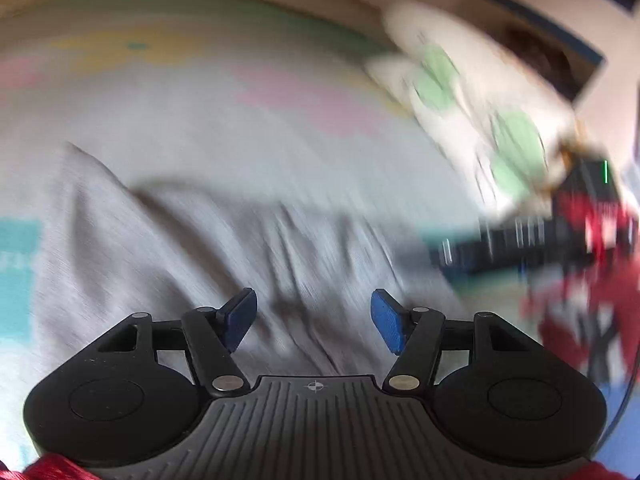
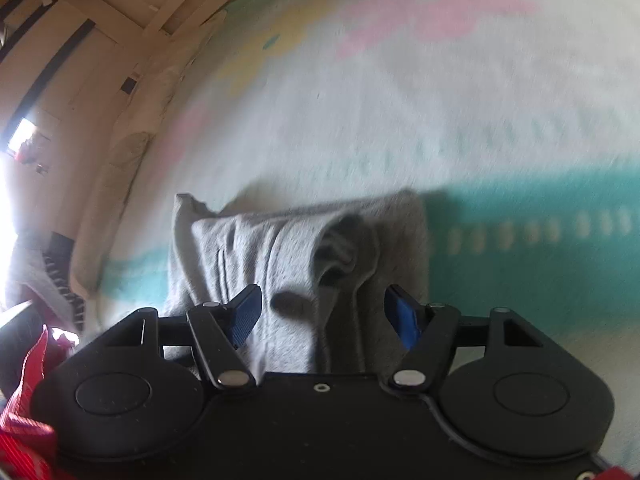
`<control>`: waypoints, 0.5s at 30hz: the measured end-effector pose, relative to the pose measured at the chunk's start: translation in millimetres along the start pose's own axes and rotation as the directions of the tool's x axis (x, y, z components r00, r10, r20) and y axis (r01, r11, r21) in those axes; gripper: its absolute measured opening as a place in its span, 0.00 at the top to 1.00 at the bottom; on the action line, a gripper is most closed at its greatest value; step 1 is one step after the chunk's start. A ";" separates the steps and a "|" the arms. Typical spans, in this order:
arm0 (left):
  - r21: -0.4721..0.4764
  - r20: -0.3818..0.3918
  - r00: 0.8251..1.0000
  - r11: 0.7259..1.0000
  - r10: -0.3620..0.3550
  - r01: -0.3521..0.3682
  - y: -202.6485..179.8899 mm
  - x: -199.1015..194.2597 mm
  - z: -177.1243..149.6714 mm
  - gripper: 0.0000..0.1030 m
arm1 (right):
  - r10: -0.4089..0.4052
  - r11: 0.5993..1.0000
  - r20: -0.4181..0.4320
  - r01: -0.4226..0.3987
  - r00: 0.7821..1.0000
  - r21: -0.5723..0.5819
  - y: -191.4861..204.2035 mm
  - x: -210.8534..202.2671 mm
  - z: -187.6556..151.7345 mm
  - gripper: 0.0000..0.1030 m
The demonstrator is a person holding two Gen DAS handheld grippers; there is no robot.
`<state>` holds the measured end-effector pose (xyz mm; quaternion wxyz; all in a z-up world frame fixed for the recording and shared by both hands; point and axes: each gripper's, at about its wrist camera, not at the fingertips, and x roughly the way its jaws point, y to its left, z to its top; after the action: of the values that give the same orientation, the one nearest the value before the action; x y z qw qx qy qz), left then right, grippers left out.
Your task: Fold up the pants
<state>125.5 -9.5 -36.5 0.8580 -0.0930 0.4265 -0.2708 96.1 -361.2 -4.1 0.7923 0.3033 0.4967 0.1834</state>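
Note:
Grey pants [image 2: 304,248] lie folded into a thick stack on a pastel bedspread [image 2: 440,100]. In the left wrist view the same grey pants [image 1: 192,240] spread wrinkled under the fingers. My left gripper [image 1: 314,320] is open just above the cloth, its blue pads [image 1: 386,324] wide apart and pinching nothing. My right gripper [image 2: 324,316] hovers open over the near edge of the folded stack, with cloth showing between the pads but not gripped. The other gripper [image 1: 584,216], black with red straps, shows blurred at the right of the left wrist view.
A white pillow with green patches [image 1: 472,96] lies at the bedspread's far right. A wooden bed frame and cushions [image 2: 132,152] run along the left in the right wrist view. Red straps [image 2: 24,420] hang at the lower left.

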 end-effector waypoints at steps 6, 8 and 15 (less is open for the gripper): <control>-0.168 0.052 0.985 0.973 0.167 -0.156 37.1 -14.3 18.6 0.40 | -0.006 1.000 -0.068 0.005 0.998 -0.013 -0.3 18.2 -5.3 0.29; -0.212 0.052 0.977 0.958 0.206 -0.191 47.6 -16.9 21.0 0.40 | -0.001 1.000 -0.075 0.001 0.997 -0.008 -0.7 21.0 -7.0 0.28; -0.300 0.082 0.957 0.923 0.277 -0.242 79.9 -40.7 19.9 0.40 | 0.042 0.995 -0.067 -0.047 0.997 -0.083 14.2 14.2 -11.7 0.69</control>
<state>152.0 78.0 -27.6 0.8881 -0.1755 0.4164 -0.0838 92.0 -338.7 -8.1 0.7835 0.2745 0.5071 0.2315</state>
